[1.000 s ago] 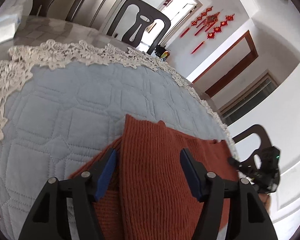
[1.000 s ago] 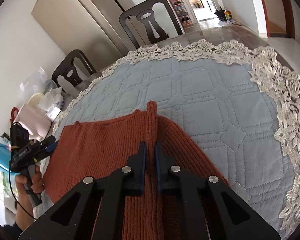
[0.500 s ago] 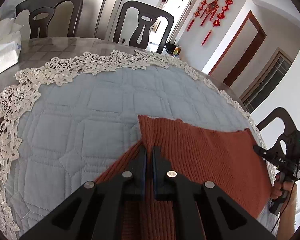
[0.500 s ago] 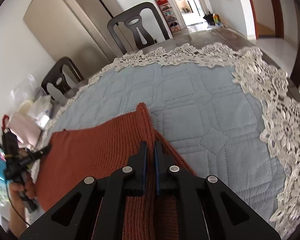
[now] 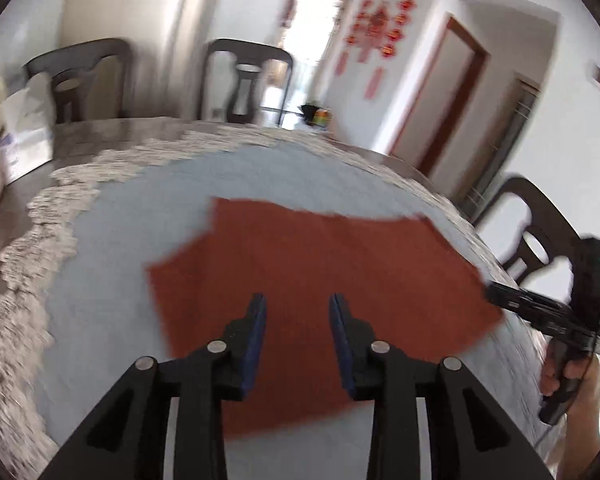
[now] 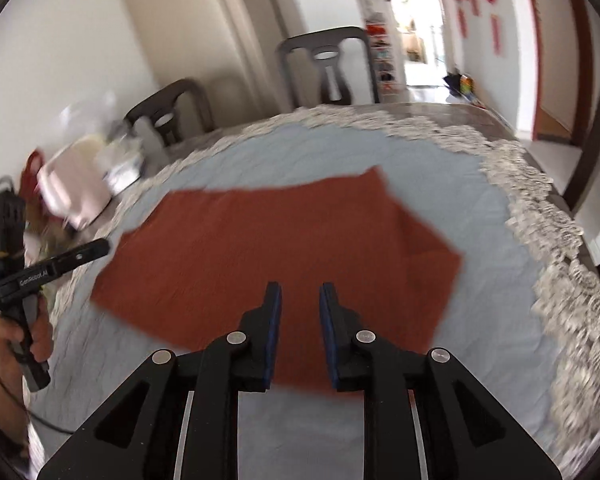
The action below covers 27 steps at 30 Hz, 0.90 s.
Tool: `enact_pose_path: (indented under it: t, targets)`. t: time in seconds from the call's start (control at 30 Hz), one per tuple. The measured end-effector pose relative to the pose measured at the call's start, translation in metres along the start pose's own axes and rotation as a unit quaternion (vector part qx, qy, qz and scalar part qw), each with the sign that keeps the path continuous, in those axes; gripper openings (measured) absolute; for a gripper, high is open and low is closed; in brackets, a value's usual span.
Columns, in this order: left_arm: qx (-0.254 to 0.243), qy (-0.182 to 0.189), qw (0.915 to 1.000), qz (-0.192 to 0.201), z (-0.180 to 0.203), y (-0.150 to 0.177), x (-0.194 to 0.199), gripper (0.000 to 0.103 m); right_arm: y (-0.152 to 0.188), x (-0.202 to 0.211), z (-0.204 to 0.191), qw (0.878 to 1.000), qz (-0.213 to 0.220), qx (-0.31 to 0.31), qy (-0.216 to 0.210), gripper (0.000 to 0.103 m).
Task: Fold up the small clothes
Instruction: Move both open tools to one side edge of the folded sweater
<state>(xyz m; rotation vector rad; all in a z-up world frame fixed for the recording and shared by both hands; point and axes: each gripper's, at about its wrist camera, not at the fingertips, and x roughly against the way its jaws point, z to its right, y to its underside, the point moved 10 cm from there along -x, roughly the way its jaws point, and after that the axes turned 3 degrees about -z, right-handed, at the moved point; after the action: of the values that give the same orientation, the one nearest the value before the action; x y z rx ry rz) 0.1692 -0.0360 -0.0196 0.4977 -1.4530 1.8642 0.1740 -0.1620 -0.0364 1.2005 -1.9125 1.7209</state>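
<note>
Both my left gripper (image 5: pixel 297 314) and right gripper (image 6: pixel 300 302) have just let go, jaws partly open and empty; the rust knit garment (image 5: pixel 320 280) now lies folded mid-surface, ready for the next fold.

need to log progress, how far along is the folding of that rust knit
Done: the rust knit garment lies flat on the blue quilted cloth with a fold made. In hand: nothing; both tongs, left and right, have just been opening, empty. Left: probably further folds.
</note>
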Motion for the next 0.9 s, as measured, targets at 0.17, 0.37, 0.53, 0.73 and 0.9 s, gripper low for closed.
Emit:
enact_pose_path:
  t: [0.17,0.37,0.53,0.73,0.9]
  targets:
    - [-0.047,0.017,0.9983,-0.031,0.049,0.024,-0.021,0.035,0.019,-0.014,-0.035,0.999,-0.011,0.049,0.004,0.020]
    - [-0.069,-0.001,0.9956,-0.064,0.060,0.042,-0.038,0.035,0.026,-0.023,-0.027,0.998,-0.034,0.051,0.026,0.019]
    - [-0.068,-0.019,0.9962,-0.052,0.052,0.040,-0.029,0.035,0.026,-0.009,-0.013,0.998,-0.020,0.041,0.048,0.019]
    - [-0.063,-0.020,0.9960,-0.060,0.051,0.042,-0.032,0.035,0.033,-0.011,0.000,0.998,-0.030,0.018,0.054,0.019]
    - [-0.058,-0.034,0.9971,-0.035,0.047,0.030,-0.018,0.035,0.025,0.002,-0.002,0.998,-0.006,0.014,0.059,0.019]
